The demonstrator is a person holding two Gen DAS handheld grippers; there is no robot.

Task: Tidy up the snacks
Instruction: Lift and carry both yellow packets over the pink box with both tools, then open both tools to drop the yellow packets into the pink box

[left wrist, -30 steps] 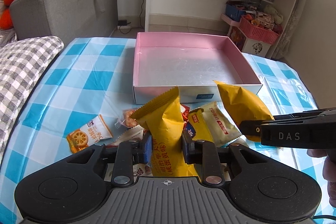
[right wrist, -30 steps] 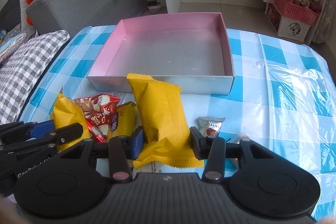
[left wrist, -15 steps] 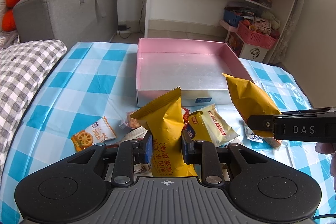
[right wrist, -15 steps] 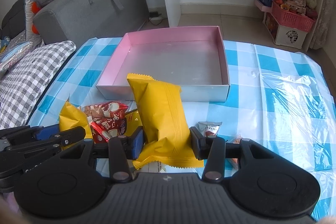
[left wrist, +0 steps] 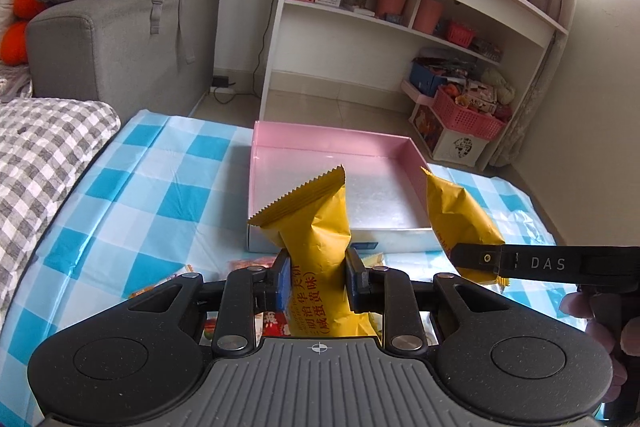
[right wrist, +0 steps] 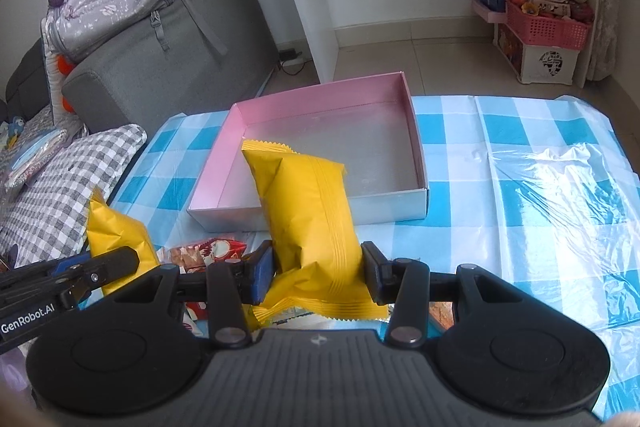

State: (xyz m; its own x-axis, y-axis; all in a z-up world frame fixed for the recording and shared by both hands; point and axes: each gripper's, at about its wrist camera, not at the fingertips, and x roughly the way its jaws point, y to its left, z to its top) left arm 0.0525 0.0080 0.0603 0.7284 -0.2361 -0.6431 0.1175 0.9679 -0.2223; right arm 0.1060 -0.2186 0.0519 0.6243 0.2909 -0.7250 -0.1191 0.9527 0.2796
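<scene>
While one pink box (right wrist: 416,143) sits on the checked table (right wrist: 520,131), we see two yellow packets, one (left wrist: 320,227) clamped by the left gripper (left wrist: 316,277), one (right wrist: 312,211) by the right gripper (right wrist: 318,273), both raised before it.

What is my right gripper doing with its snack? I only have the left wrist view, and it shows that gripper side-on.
Observer: The right gripper is clamped across the lower part of a yellow packet, with a pad pressing on each side.
Operator: Which face of it shows?
Observer: The plain back, with the seam running lengthwise.
Operator: Anything lying between the two grippers?
Observer: Red-and-white wrappers lie on the cloth, right of the other yellow packet. A clear plastic sheet lies crumpled to the right of the pink box.
</scene>
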